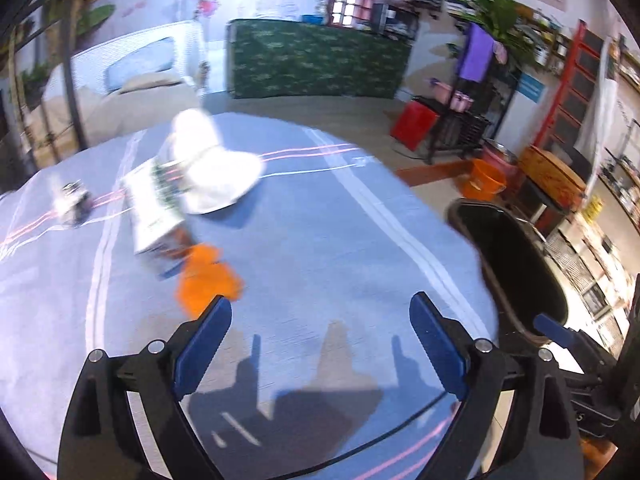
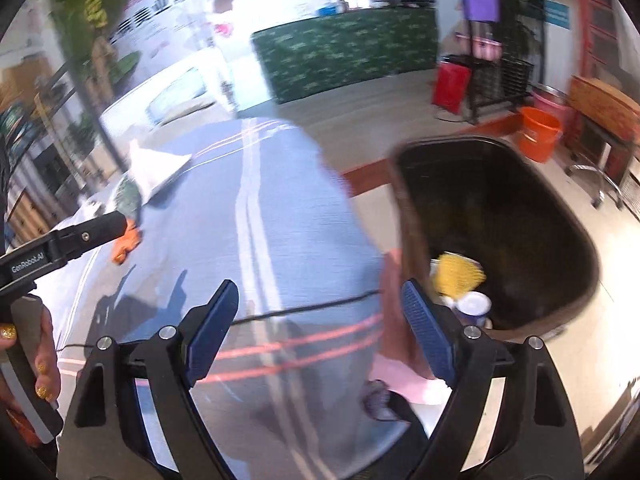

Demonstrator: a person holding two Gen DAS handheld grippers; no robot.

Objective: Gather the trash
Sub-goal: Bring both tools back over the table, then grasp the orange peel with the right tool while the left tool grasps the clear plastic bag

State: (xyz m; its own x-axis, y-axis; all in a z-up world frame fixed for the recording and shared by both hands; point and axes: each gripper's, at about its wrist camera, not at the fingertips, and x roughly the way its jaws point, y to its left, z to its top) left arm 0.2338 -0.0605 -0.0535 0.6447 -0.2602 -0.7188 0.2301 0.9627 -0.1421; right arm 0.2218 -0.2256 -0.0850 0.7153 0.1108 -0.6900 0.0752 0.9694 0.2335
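Observation:
On the blue tablecloth (image 1: pixel 340 232) lie a crumpled orange scrap (image 1: pixel 208 280), a white and green carton (image 1: pixel 154 204), a white bag (image 1: pixel 216 172) and a small crumpled wrapper (image 1: pixel 72 200). My left gripper (image 1: pixel 320 298) hangs open and empty over the cloth, just right of the orange scrap. My right gripper (image 2: pixel 319 284) is open too, with nothing between its fingers, above the table's right edge beside the black bin (image 2: pixel 520 200). Inside the bin lie a yellow item (image 2: pixel 456 274) and a white cup (image 2: pixel 474 306). The views are motion-blurred.
The bin (image 1: pixel 516 272) stands on the floor right of the table. An orange bucket (image 2: pixel 538 132), a red box (image 2: pixel 450 80) and a black rack (image 2: pixel 500 80) stand beyond it. A thin black cable (image 2: pixel 300 310) crosses the cloth. A hand with gold nails (image 2: pixel 44 360) holds the left gripper's handle.

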